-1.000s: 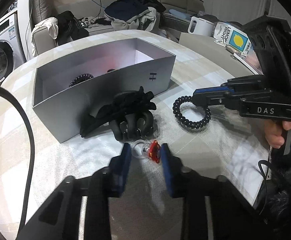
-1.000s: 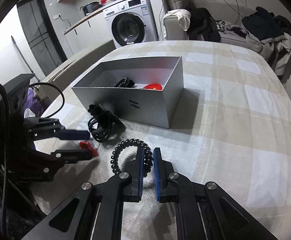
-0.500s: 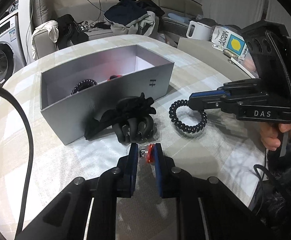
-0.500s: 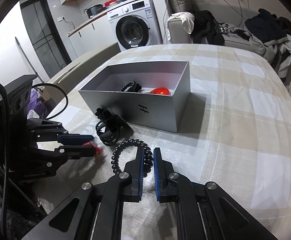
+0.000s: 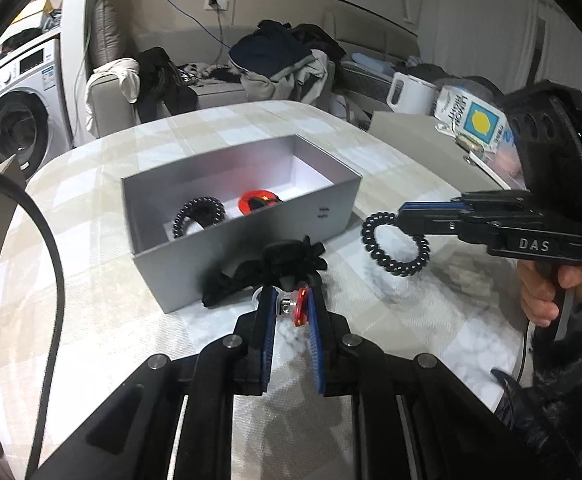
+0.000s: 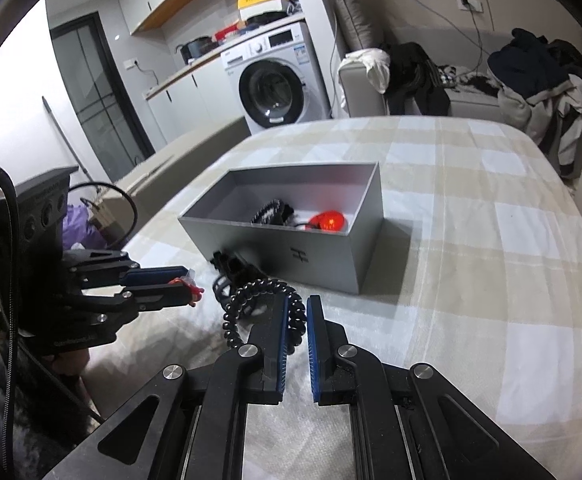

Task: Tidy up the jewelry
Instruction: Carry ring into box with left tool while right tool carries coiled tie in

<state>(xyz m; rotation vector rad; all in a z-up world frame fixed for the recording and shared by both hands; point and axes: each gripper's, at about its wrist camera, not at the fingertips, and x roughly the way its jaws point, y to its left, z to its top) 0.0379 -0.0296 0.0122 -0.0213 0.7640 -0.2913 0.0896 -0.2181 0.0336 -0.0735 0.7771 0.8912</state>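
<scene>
Nearest in the left wrist view, the left claw [image 5: 290, 308] is closed on a small red ring [image 5: 295, 307] with a clear part on its side, and holds it just above the checkered surface [image 5: 91, 320]. In the right wrist view the same ring [image 6: 189, 286] shows at the tips of that claw, lifted from the cloth.

The right claw [image 6: 294, 312] is nearly closed, and it pinches one side of a black spiral hair tie [image 6: 261, 304]. The rest of the loop hangs free to the left of the fingers. From the left wrist view this hair tie [image 5: 395, 242] stands out from the tip of the right claw, above the surface.

Just behind the left claw lies a black hair clip [image 5: 279, 264], close against the front wall of the grey box [image 5: 227, 256].

The box is open on top. Inside it there is a second black spiral tie [image 5: 199, 216] and a red ornament [image 5: 257, 202], side by side on the white floor of the box.

Beyond the surface stand a washing machine [image 6: 279, 76] and a sofa with a pile of clothes [image 5: 279, 56].
</scene>
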